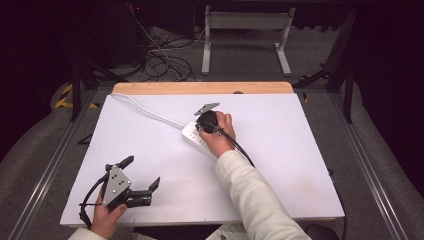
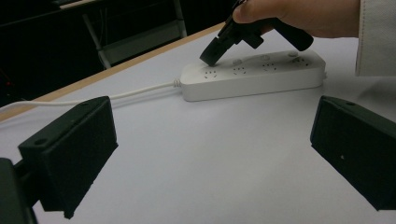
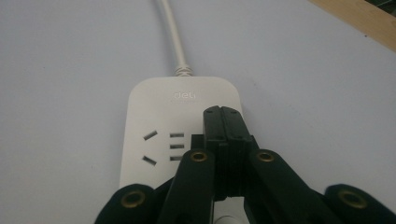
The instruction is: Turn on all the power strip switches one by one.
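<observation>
The right hand-held gripper (image 1: 202, 121), jaws pressed together, bears on the power strip (image 2: 252, 74); the left hand-held gripper (image 1: 142, 175), spread, idles at seven o'clock.

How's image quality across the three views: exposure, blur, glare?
High view: table bright and evenly lit, surroundings nearly black, soft focus overall. Left gripper view: its own jaws blur at close range; power strip fairly sharp, no glare. Right gripper view: right gripper and the strip's sockets are crisp, with a dim bluish cast and darker corners.
</observation>
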